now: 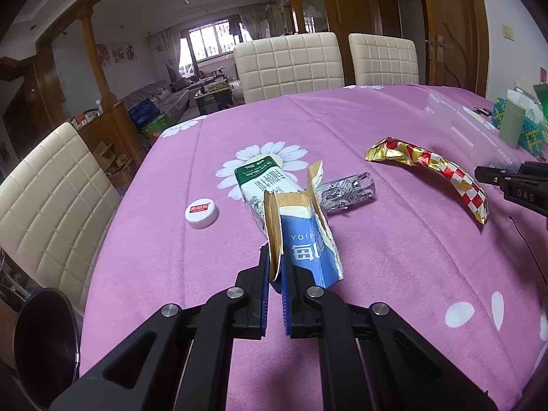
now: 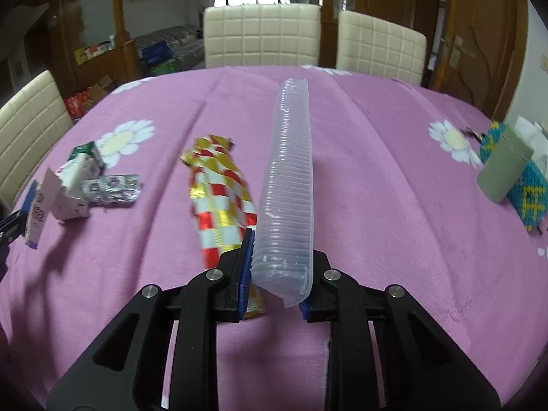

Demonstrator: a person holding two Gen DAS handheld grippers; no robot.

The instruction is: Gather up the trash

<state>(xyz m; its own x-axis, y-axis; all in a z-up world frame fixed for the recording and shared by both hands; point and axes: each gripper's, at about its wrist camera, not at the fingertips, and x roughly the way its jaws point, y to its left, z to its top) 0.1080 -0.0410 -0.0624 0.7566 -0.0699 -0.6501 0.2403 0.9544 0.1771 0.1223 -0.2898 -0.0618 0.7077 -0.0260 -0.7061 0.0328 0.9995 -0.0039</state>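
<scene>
- Left gripper (image 1: pixel 274 270): jaws closed on the near edge of a torn blue carton (image 1: pixel 304 239), lower centre of the left wrist view.
- Green-and-white carton (image 1: pixel 260 179) lies just behind it, touching a crumpled foil blister pack (image 1: pixel 349 191).
- White bottle cap (image 1: pixel 202 213) sits apart, left of centre, on the pink tablecloth (image 1: pixel 394 274).
- Right gripper (image 2: pixel 277 270): jaws clamped around the near end of a clear plastic sleeve (image 2: pixel 291 171), centre of the right wrist view.
- Red-and-gold checked wrapper (image 2: pixel 219 191) lies just left of the sleeve.
</scene>
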